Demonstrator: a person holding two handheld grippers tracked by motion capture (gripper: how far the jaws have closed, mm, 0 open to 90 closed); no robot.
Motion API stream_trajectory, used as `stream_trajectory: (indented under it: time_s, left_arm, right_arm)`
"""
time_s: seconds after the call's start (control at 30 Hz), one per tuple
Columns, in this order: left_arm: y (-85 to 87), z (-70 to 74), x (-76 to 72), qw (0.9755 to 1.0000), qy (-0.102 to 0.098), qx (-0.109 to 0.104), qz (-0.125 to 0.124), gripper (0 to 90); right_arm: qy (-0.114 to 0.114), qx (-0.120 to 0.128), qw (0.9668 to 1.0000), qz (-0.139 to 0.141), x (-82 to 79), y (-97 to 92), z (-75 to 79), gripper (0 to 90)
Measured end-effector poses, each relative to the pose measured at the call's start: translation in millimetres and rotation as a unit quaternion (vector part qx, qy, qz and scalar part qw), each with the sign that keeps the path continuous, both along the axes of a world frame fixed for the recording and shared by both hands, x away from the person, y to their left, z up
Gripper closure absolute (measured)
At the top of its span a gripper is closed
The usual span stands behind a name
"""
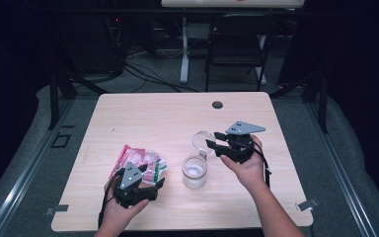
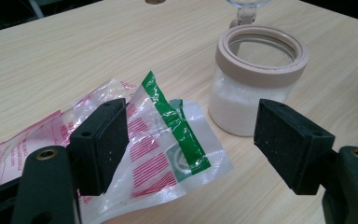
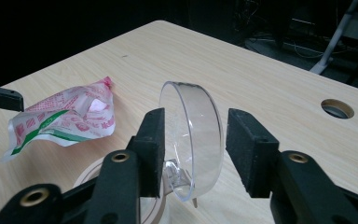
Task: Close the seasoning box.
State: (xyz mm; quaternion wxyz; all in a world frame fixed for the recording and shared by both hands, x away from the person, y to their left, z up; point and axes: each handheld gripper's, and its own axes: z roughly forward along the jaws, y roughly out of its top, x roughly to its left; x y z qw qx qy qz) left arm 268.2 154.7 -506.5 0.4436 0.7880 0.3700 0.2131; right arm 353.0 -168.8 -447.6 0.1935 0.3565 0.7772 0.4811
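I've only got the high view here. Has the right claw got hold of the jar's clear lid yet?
Observer: Not clamped. In the right gripper view the lid stands on edge between the jaws of the right claw, with a gap on one side.
Operator: Is the jar empty?
Observer: No. The left gripper view shows the jar open, with a white filling in its lower part.
Operator: And the left claw?
Observer: The left claw is wide open and grips nothing; the packets lie on the table beside one jaw.
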Motion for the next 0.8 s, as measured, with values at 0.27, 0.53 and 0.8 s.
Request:
stream_trajectory:
  time_s: [0.27, 0.53, 0.8]
  left_arm:
    - [3.6, 1.6, 0.7, 1.0, 0.0, -0.005, 0.004, 25.6]
    - [3.9, 2.3, 0.7, 1.0, -0.002, -0.006, 0.003, 25.6]
    - [4.6, 3.7, 0.3, 1.0, -0.004, -0.006, 0.003, 26.1]
  right_arm:
    - [-0.005, -0.024, 0.9997, -0.002, 0.8, 3.7, 1.8, 68.6]
    - [-0.012, -0.033, 0.9994, -0.003, 0.0, 4.7, 2.2, 69.1]
    - [-0.016, -0.036, 0.9992, -0.002, -2.1, 6.3, 2.7, 68.7]
